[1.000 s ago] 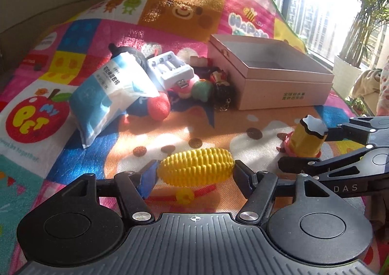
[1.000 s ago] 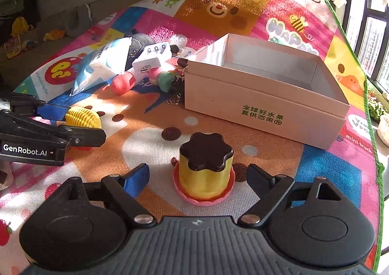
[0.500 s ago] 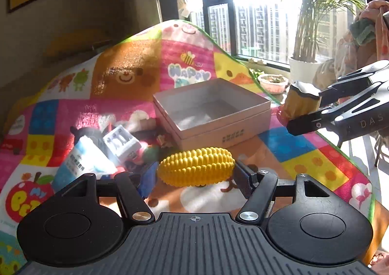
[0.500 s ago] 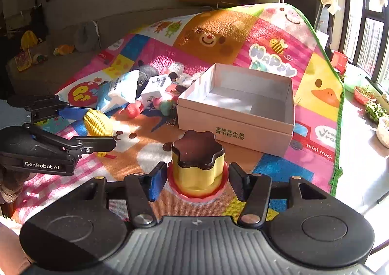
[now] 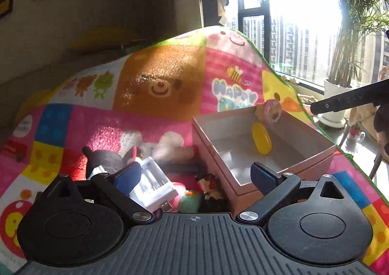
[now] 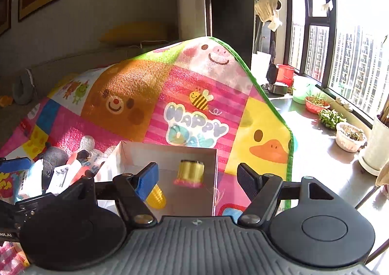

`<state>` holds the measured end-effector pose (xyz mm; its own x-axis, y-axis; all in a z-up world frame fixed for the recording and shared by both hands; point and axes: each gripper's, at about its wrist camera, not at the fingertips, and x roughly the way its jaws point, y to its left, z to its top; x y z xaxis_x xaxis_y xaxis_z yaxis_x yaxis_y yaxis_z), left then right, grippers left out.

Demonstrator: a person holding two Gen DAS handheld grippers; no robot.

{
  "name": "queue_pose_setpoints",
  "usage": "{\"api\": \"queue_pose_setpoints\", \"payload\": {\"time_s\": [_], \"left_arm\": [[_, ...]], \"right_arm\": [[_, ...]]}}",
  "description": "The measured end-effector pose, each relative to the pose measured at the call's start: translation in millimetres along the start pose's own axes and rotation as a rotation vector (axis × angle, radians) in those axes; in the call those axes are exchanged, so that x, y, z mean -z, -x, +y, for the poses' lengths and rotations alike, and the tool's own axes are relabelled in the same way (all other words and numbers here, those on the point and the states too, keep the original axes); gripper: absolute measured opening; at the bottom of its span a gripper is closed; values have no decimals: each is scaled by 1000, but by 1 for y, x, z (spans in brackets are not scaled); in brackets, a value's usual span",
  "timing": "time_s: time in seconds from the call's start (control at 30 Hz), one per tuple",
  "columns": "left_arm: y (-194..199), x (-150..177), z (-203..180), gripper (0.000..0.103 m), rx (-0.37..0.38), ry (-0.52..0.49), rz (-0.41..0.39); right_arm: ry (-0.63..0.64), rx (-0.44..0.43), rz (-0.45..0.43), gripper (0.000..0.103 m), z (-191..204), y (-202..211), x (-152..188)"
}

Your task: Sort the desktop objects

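corn (image 5: 261,138) now in box (image 5: 313,140), left tool (image 5: 194,175) gaping

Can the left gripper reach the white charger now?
Probably yes. The left gripper is open and empty, and the charger lies uncovered between its fingers, beside the box; nothing blocks the way down.

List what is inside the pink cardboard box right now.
The box holds the yellow toy corn and the yellow pudding toy with its pink base. The right gripper's blue finger covers part of the corn, and the near floor is hidden.
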<state>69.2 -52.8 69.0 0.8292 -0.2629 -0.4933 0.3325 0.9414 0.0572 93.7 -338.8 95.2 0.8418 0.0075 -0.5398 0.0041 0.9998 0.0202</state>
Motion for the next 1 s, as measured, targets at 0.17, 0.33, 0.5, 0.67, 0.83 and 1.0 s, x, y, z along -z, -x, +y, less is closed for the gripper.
{"api": "queue_pose_setpoints", "payload": {"time_s": [0.17,0.33,0.5,0.67,0.83,1.0], "left_arm": [[15,40,28,100,-37,50,69],[39,65,55,101,-85,117,66],[42,82,73,102,-155,151,93],[36,95,89,103,-210,207,116],[36,107,100,103,-260,291,126],[46,114,114,103,-248,391,76]], "right_arm": [[-38,24,171,44,-9,-51,38],[62,72,170,39,24,-68,43],[149,101,127,40,44,-71,32],[298,77,-33,47,95,-30,20],[589,-50,-105,46,182,-5,49],[949,6,-139,41,257,-17,119]]}}
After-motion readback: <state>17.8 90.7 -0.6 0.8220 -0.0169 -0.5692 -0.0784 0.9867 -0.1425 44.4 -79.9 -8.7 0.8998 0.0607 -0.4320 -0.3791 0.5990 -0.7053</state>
